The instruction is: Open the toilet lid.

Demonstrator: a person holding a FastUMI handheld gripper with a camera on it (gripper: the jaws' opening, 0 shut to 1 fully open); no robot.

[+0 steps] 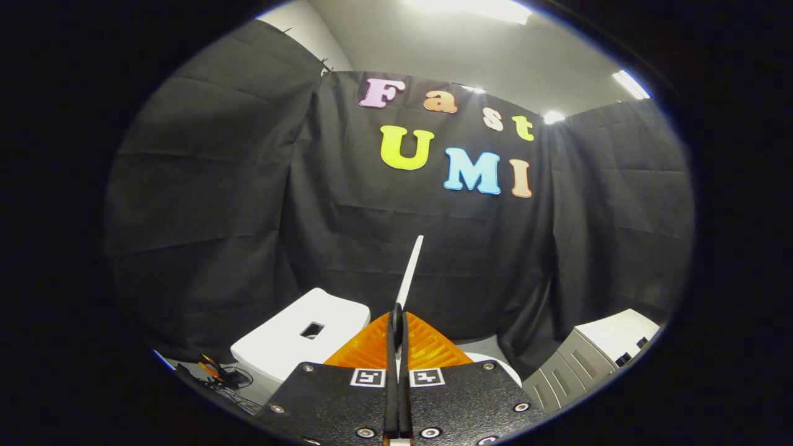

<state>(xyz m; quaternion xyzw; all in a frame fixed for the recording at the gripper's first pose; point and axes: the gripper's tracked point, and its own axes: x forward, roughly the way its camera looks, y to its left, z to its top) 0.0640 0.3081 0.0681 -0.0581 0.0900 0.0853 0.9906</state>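
**Gripper pinching the raised edge of a toilet lid**

The gripper point(397, 328) has its two fingers drawn tight together, and a thin white strip rises from between their tips. This strip is the toilet lid point(411, 272), seen edge-on. It stands nearly upright, leaning slightly to the right as it climbs, in front of the black cloth wall point(248, 204) of the booth. Both fingers appear to press on the lid's lower edge, one on each face, so the gripper looks clenched on it.

The lid's long axis runs straight up and away from the fingertips, in line with the fingers themselves. To the left, just beyond the fingers, sits the white toilet tank point(297, 337) with a small dark rectangular opening on its top. A sliver of the white toilet bowl point(495, 365) shows to the right of the fingers. Further right stands a grey cabinet point(588, 356), and some cables point(226, 378) lie low on the left.

Judging from how steeply the lid stands, the opening seems almost complete; what remains is likely to lean it back toward the tank and let go.
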